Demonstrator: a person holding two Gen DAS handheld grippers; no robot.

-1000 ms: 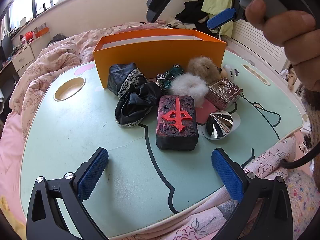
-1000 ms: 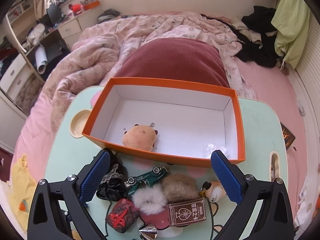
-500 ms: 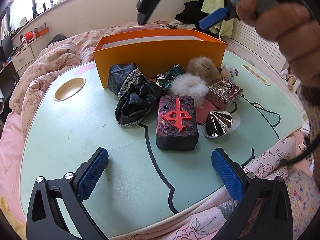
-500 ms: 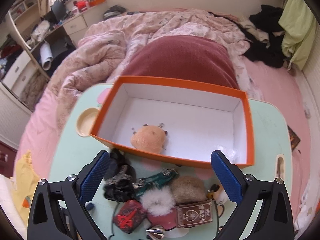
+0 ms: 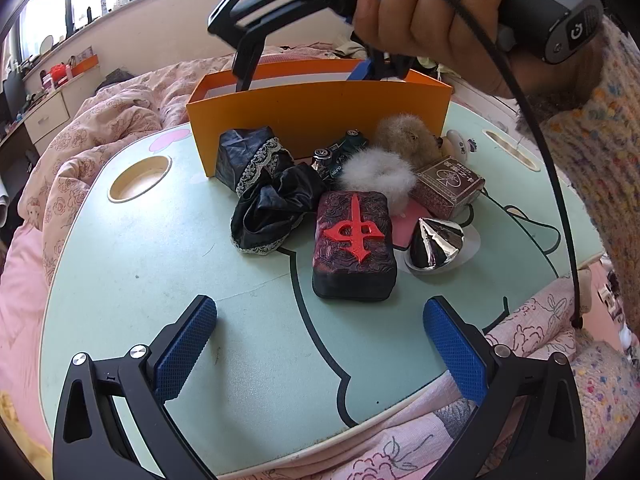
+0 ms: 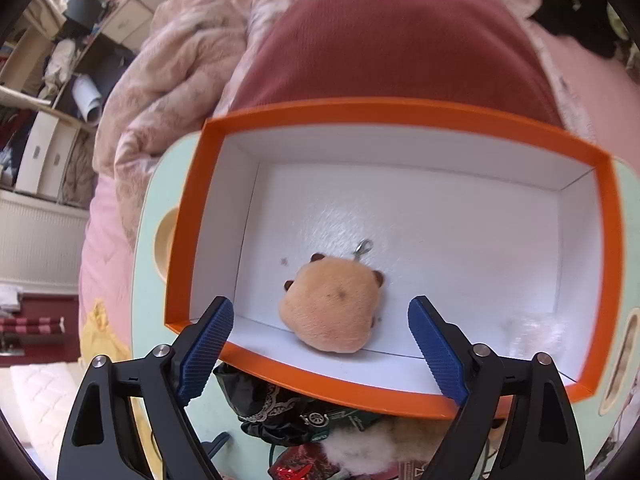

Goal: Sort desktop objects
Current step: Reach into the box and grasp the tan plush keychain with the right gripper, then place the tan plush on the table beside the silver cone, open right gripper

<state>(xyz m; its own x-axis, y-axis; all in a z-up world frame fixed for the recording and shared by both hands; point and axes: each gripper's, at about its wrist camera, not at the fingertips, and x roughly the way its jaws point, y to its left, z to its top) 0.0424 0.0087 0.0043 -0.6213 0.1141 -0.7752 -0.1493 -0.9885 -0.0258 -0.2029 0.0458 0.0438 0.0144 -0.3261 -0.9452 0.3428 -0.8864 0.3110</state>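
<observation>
Right wrist view: right gripper (image 6: 320,342) hangs over the orange cardboard box with white inside (image 6: 400,114), jaws closing but nothing gripped; tan plush keychain toy (image 6: 330,312) lies between the pads at 6 o'clock of the box floor, likely being repositioned. Left gripper (image 5: 320,344) waits wide open and empty over the pale green lap table (image 5: 160,280). Unsorted: dark red mahjong-style block (image 5: 354,246), silver cone (image 5: 436,246), white fluffy scrunchie (image 5: 378,174), all 6 o'clock of the box.

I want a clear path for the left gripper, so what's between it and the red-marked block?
Nothing: in the left wrist view only bare table lies between the left gripper and the block.
</observation>
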